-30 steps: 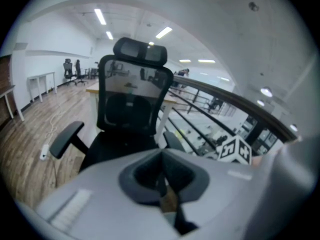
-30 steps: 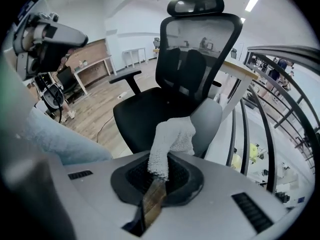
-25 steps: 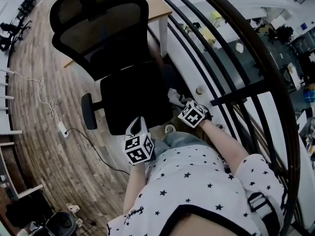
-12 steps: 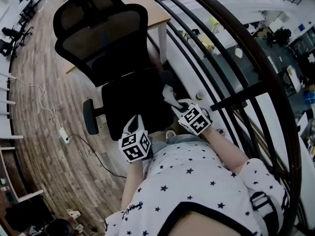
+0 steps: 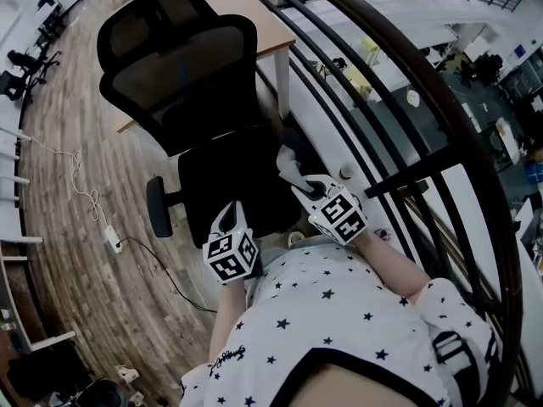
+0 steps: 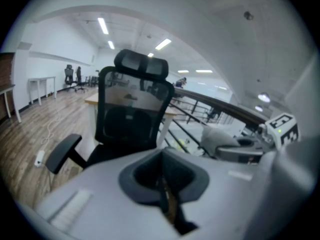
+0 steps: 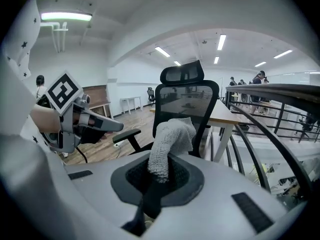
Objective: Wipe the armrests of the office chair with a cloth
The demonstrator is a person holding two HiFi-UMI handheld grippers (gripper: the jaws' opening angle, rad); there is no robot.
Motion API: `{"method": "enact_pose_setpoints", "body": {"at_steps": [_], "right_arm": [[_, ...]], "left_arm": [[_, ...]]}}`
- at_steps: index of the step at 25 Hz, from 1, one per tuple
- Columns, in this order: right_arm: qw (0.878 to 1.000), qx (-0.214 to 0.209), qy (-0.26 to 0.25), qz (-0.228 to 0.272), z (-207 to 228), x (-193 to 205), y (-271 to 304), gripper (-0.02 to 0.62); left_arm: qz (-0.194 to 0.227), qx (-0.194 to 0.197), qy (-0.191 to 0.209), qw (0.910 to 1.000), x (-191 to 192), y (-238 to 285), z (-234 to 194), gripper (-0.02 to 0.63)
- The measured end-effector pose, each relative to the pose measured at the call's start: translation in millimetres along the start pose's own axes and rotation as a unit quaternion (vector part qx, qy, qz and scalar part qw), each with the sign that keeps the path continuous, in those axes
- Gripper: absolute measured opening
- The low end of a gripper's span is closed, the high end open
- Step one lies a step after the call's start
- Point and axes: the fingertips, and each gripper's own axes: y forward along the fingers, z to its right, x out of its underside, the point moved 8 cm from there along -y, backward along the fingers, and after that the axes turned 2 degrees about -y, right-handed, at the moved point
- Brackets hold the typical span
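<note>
The right gripper [image 7: 155,191] has its jaws closed on a grey knitted cloth [image 7: 171,136], whose free end stands up above the jaws. In the head view this gripper sits right of centre, over the right edge of the office chair [image 5: 229,172] seat, with the cloth near that seat edge. The left gripper [image 6: 166,196] has its jaws closed together with nothing between them; it sits at lower centre, at the front edge of the seat. One armrest [image 5: 158,208] projects at the left of the seat, apart from both grippers. A wooden table [image 5: 254,11] stands behind the chair back, and a black railing [image 5: 382,100] crosses the right of the frame.
</note>
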Motion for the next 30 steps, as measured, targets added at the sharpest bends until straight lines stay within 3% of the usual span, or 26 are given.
{"method": "enact_pose_setpoints", "body": {"at_steps": [30], "right_arm": [[0.999, -0.018, 0.014, 0.027, 2, -9, 7, 0.026]], "left_arm": [[-0.005, -0.006, -0.01, 0.9999, 3, -1, -5, 0.005]]}}
